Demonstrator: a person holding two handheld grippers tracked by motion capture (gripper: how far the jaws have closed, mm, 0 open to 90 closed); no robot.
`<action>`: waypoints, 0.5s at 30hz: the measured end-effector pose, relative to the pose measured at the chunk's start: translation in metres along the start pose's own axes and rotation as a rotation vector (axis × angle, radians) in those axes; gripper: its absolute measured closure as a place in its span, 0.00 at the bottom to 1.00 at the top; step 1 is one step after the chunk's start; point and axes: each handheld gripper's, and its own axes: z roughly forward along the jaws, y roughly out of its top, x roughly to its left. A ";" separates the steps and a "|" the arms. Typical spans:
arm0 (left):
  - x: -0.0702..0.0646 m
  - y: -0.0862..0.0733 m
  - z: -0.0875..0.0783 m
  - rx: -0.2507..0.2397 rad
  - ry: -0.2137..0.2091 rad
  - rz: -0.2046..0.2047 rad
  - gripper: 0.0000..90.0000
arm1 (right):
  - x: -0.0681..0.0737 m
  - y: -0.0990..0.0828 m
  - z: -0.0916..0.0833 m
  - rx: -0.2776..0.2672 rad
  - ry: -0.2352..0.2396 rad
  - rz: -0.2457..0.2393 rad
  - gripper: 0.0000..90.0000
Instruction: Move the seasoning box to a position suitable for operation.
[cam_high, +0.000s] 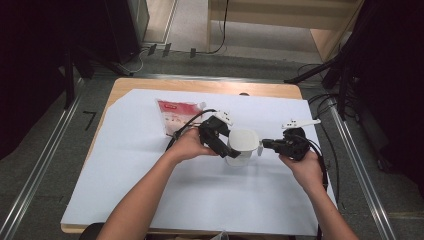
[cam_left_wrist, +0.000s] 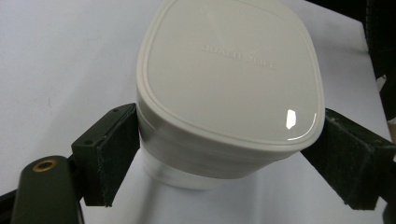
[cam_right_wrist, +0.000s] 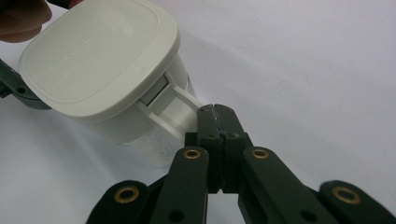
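High view | L hand-held gripper (cam_high: 226, 145) clamps white container (cam_high: 243, 145) sides | R hand-held gripper (cam_high: 263, 145) clenched at its latch, level

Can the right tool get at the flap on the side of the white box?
Probably yes: the right tool is shut with its tips right at the flap of the white box, and nothing lies between them. The left tool steadies the box.

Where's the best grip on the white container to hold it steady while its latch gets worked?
Grip the white container across its lid rim, two opposite sides, coming from the person's left. The left gripper does just that: pads pressed flat on the rim's straighter sides, above the narrower body. That leaves the latch tab free for the right gripper, which is shut at it.
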 end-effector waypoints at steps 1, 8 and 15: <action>-0.001 0.000 0.000 0.004 0.003 0.002 0.17 | 0.000 0.000 0.000 0.001 -0.002 0.001 1.00; -0.002 0.001 0.000 0.005 0.008 -0.012 0.17 | 0.001 0.000 0.000 -0.001 -0.012 -0.005 1.00; -0.003 0.002 -0.001 0.011 0.014 -0.003 0.17 | 0.003 0.000 0.000 0.001 -0.025 -0.010 1.00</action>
